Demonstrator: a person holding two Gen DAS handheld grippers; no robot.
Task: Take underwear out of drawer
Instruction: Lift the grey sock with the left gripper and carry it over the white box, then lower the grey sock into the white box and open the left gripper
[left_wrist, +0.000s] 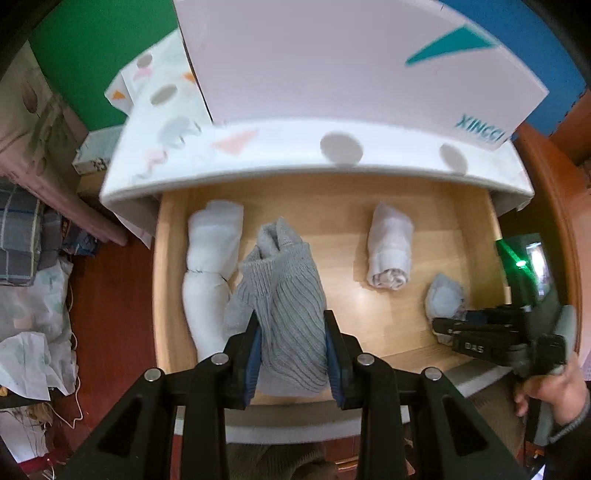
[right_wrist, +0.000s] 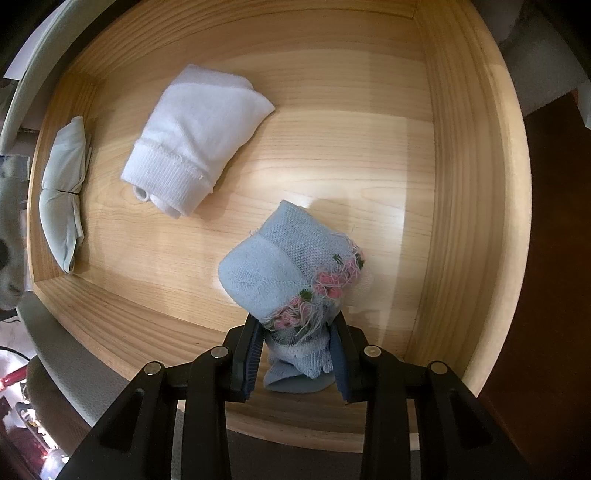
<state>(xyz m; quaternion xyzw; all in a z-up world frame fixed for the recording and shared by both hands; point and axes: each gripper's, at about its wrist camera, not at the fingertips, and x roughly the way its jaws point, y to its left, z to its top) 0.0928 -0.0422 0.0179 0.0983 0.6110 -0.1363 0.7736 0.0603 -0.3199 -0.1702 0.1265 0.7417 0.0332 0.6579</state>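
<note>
Two bundles are in my grip at once, one in each tool. My left tool (left_wrist: 291, 350) is clamped on a grey ribbed knit bundle (left_wrist: 284, 299), both blue pads pressed into its sides, and the bundle hangs clear above the floor of the wooden drawer (left_wrist: 436, 258). My right tool (right_wrist: 295, 360) is closed on the cuff end of a pale blue sock bundle with pink flower stitching (right_wrist: 288, 269); that one looks to be resting low in the near right corner of the drawer, close to the front wall.

Left in the drawer are a long pale roll tied at its middle (left_wrist: 210, 266) along the left wall and a white rolled sock (left_wrist: 389, 251) further back, neither touched.

I judge this to be the lifting-out step: the grey bundle is on its way out, the blue one gripped but not raised. Next I should carry the left bundle up and toward me over the near front edge, keeping the clamp firm since knit squashes and can slip, then lift the right one straight up so its loose threads do not snag on the wood
</note>
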